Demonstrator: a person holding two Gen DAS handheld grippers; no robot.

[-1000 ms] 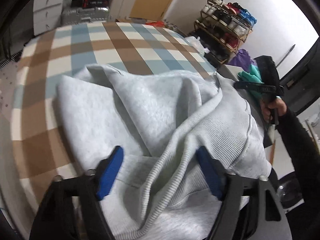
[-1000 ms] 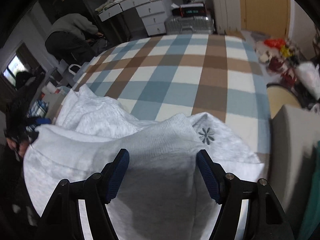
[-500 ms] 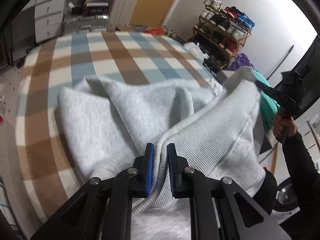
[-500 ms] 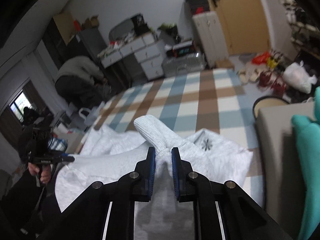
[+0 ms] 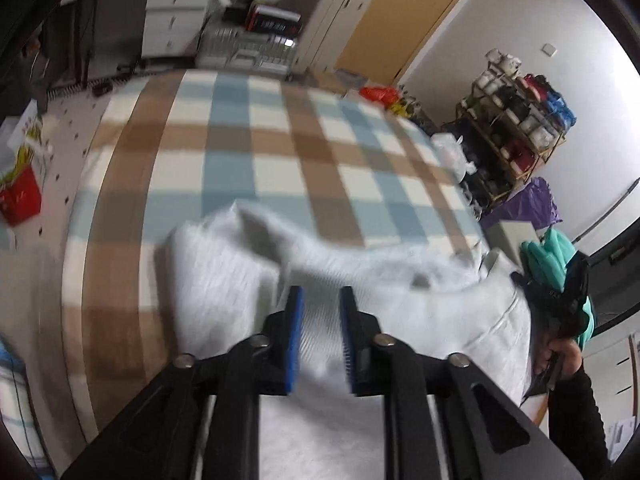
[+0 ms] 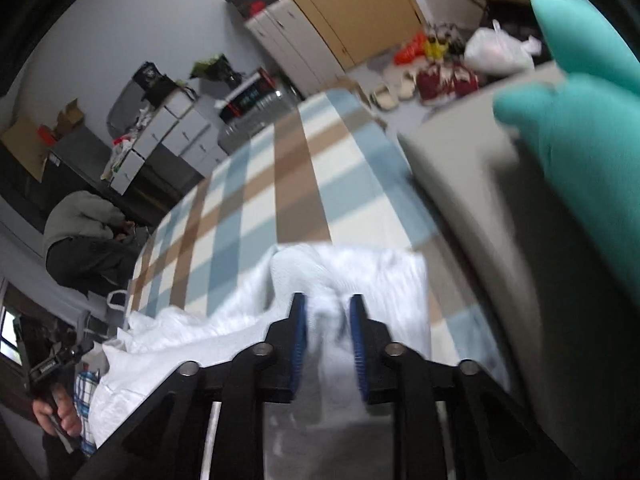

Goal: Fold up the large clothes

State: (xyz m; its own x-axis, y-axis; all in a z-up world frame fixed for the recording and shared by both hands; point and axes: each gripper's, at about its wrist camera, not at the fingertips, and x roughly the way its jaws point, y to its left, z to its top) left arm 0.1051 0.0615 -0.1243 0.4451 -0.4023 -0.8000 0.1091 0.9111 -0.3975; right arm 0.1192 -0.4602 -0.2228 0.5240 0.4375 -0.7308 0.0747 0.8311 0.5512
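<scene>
The left gripper (image 5: pixel 320 300) is pinching a fold of the gray sweater (image 5: pixel 224 280) between its blue pads (image 5: pixel 294 328). The right gripper (image 6: pixel 326 308) is squeezing another bunched part of the sweater (image 6: pixel 360 276) between its own blue pads (image 6: pixel 298 340). The sweater is lying on the near end of the checked blanket (image 5: pixel 260 152), and part of it is being held up off the blanket.

Just right of the sweater, something teal (image 5: pixel 548 256) is sitting on a gray box (image 6: pixel 460 152). I cannot tell what is inside the box.

Left of the blanket, a red box (image 5: pixel 18 196) is standing on the floor. The marks on it are too blurry to read.

Past the far right corner of the blanket, a white bag (image 6: pixel 496 50) is sitting full and tied shut. A shoe rack (image 5: pixel 516 120) by the wall is holding many shoes in rows.

Past the far end of the blanket, a silver suitcase (image 5: pixel 244 50) is lying flat. A black and red box (image 5: pixel 272 20) is resting on top of it, and its writing is too blurry to read. White drawers (image 5: pixel 176 12) are standing beside it, all shut.
</scene>
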